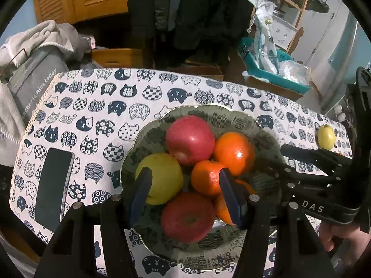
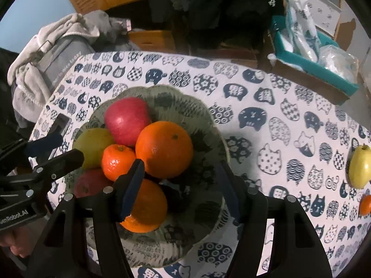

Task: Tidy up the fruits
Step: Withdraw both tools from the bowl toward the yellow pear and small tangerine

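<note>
Both grippers are hovering over the bowl (image 2: 215, 134), jaws wide, gripping nothing. The yellow apple (image 2: 359, 167) and an orange (image 2: 366, 205) are lying loose far right; the right gripper (image 2: 180, 185) is sitting nearer than the left gripper (image 1: 185, 191).

Printed in white along the grey bag (image 1: 34, 88) at ten o'clock of the left wrist view: "...her is nice today", first letters cut off. Stamped on the right gripper (image 1: 292, 159), body at four o'clock of the same view: "DAS". Marked on the left gripper (image 2: 55, 148), at eight o'clock of the right wrist view: "...enRobot.AI", start hidden.
</note>
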`<state>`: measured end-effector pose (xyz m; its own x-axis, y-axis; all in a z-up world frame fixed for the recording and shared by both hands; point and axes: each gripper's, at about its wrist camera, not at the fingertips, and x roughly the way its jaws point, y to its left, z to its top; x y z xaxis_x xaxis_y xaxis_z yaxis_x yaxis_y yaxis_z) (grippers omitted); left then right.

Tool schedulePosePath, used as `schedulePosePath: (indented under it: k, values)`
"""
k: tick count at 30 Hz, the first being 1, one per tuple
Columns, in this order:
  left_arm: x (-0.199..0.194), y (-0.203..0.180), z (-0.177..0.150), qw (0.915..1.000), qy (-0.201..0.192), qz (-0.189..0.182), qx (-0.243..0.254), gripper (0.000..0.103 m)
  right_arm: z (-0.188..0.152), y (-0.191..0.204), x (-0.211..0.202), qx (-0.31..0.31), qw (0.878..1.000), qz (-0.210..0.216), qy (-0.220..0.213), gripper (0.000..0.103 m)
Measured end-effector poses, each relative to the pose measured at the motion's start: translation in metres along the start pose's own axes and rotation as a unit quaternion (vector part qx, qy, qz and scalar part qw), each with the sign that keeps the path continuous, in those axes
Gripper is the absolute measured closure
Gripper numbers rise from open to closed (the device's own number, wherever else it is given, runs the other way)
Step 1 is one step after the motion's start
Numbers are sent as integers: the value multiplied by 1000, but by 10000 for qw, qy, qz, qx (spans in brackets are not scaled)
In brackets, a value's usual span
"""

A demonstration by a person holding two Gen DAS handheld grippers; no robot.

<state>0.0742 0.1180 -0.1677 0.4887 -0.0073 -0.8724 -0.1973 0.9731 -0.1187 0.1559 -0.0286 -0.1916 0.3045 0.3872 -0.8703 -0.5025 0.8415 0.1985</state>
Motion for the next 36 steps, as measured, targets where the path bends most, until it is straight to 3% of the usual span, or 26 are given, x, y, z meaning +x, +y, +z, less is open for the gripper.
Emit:
schedulePosePath:
  k: [19, 33, 36]
  values:
    - [-61, -50, 13, 9944, -879, -147, 559, 29, 12, -32, -126, 391, 9859, -658, -1489, 38]
    - [-96, -86, 21, 9863, -1372, -362, 838, 21, 9, -39, -193, 414, 9743, -867, -2039, 33]
    - [-100, -91, 22, 9857, -1402, -424, 834, 16, 6, -41, -201, 392, 9719, -989, -2099, 30]
